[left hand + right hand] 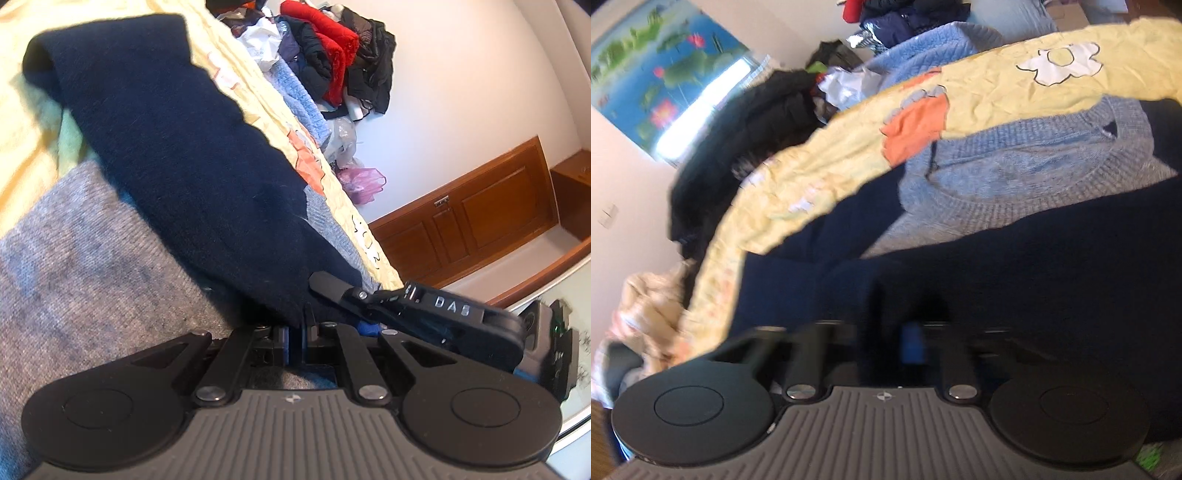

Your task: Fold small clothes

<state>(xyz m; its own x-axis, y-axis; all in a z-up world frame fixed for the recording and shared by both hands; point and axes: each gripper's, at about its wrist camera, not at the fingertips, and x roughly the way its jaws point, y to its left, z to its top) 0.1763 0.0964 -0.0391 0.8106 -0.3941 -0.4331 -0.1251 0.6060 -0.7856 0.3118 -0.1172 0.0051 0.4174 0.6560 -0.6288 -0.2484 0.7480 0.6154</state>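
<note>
A navy knit garment (177, 155) lies stretched over a grey-blue sweater (85, 258) on a yellow printed sheet (236, 70). My left gripper (301, 325) is shut on the navy garment's near edge. My right gripper (406, 299) shows in the left wrist view, right beside the left one at the same edge. In the right wrist view the navy garment (1015, 266) covers my right gripper (908, 332), which looks shut on the dark cloth; the view is blurred. The grey-blue sweater's collar (1015, 173) lies beyond it.
A pile of clothes, red (332, 51) and black, with plastic bags sits at the far end of the bed. A wooden cabinet (469, 214) stands by the white wall. A dark clothes heap (738, 147) and a lotus picture (657, 81) lie left.
</note>
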